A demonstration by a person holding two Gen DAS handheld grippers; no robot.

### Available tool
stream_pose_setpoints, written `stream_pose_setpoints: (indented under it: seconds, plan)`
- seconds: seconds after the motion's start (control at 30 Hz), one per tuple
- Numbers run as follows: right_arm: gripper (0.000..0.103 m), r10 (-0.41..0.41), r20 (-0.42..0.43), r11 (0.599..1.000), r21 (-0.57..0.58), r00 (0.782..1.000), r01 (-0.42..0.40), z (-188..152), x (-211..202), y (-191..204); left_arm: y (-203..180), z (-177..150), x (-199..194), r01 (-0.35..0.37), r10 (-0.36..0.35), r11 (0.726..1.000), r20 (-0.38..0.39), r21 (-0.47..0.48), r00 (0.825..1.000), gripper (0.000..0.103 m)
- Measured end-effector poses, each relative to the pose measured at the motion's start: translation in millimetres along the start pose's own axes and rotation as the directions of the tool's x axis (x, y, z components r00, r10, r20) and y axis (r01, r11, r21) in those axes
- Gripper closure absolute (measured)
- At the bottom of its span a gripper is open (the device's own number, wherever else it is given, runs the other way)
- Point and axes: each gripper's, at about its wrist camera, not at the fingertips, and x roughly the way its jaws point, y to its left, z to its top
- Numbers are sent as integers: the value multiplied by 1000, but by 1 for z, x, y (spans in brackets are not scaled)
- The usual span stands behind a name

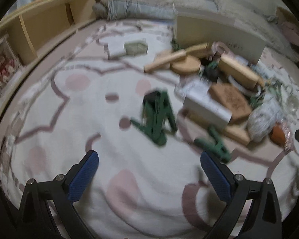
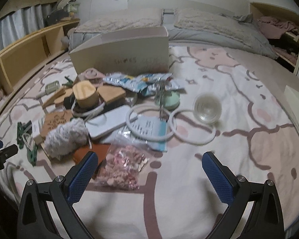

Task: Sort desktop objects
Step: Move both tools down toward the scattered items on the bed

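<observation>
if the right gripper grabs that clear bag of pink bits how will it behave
The clear bag of pink bits looks thin and crinkled, so it will probably sag and fold rather than hold its shape. Its loose contents will likely shift toward the low end. The glossy film may slip between the pads of the open right gripper.

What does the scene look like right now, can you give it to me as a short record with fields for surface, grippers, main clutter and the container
surface: patterned white and pink blanket
left gripper: open, empty, above bare blanket, pointing toward a green clip
right gripper: open, empty, near a clear bag of pink bits
clutter: wooden pieces, white cable loops, fluffy grey item, glass cup, foil packets
container: white box behind the pile, contents not visible
blur: left view is motion-blurred
</observation>
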Motion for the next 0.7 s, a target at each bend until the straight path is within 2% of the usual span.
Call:
stream_pose_setpoints:
  seconds: [0.07,0.17,0.4,0.5,0.7]
  plan:
    - [0,4,-16,1000,-5,1000,-4,-3,3,1,-2,-6,6,-26,27,1000,-23,15,999,0]
    - [0,8,-38,1000,-7,999,-8,-5,6,2,-4,-11,6,-37,37,999,-11,16,999,0]
    - [0,-5,-42,1000,11,999,5,-5,12,1,-3,-20,9,-44,43,998,-12,-41,999,0]
    - [0,-17,-55,1000,-21,998,16,-7,16,7,-3,-23,8,-53,53,997,-4,-63,999,0]
    - [0,-79,-64,994,-74,995,74,-12,28,15,-1,-21,0,-10,12,997,19,-77,1000,0]
